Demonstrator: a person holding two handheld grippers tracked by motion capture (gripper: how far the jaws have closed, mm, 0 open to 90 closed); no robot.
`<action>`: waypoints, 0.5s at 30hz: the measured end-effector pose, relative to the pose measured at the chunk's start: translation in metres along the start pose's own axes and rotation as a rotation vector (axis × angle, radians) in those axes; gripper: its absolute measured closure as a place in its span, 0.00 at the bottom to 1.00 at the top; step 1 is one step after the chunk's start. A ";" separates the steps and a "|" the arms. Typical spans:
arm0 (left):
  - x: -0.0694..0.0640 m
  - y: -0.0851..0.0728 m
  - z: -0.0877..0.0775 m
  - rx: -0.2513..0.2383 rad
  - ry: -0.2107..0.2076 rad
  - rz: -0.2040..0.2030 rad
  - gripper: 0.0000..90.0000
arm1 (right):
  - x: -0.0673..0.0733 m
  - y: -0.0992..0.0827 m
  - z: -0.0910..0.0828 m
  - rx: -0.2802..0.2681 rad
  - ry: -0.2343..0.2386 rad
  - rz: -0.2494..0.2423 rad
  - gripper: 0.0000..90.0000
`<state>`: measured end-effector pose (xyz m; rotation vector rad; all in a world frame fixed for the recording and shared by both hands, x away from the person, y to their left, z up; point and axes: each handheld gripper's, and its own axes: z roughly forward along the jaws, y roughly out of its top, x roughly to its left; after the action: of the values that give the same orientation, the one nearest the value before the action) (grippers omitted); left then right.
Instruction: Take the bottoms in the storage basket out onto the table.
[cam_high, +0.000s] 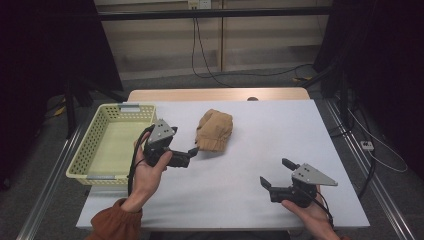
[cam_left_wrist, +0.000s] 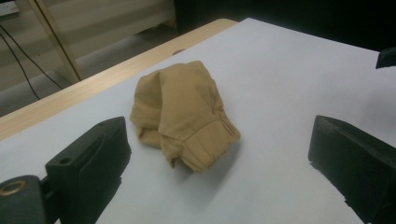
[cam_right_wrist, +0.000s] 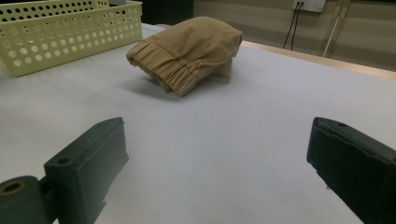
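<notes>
High view: the left hand-held gripper (cam_high: 194, 151), jaws open, is nearing the ungrasped tan garment (cam_high: 215, 130) at frame centre, basket (cam_high: 90, 150) waiting empty.

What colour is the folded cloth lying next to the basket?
The folded cloth is tan, a plain light brown with no pattern; the left gripper view shows it best.

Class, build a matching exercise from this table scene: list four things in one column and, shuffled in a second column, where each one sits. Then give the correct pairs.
Things
1. tan garment
2. yellow basket
3. left gripper
4. right gripper

Places
A. at the table's left edge
B. near the table's front right, jaws apart
C. bunched near the table's middle
D. just beside the garment, jaws apart

Pairs: 1-C, 2-A, 3-D, 4-B
</notes>
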<state>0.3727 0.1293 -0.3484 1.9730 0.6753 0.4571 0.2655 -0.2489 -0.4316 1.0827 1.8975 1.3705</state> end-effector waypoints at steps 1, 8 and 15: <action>0.001 -0.002 0.000 0.001 0.008 -0.004 0.06 | 0.000 0.000 0.000 0.001 0.000 0.000 0.05; 0.004 -0.013 -0.007 -0.003 0.032 -0.023 0.06 | 0.000 0.000 0.001 0.001 0.000 0.000 0.05; 0.006 -0.025 -0.013 0.017 0.051 -0.037 0.06 | 0.000 0.000 0.001 0.002 0.000 0.000 0.05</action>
<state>0.3638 0.1513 -0.3643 1.9668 0.7485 0.4818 0.2666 -0.2484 -0.4321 1.0843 1.8993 1.3683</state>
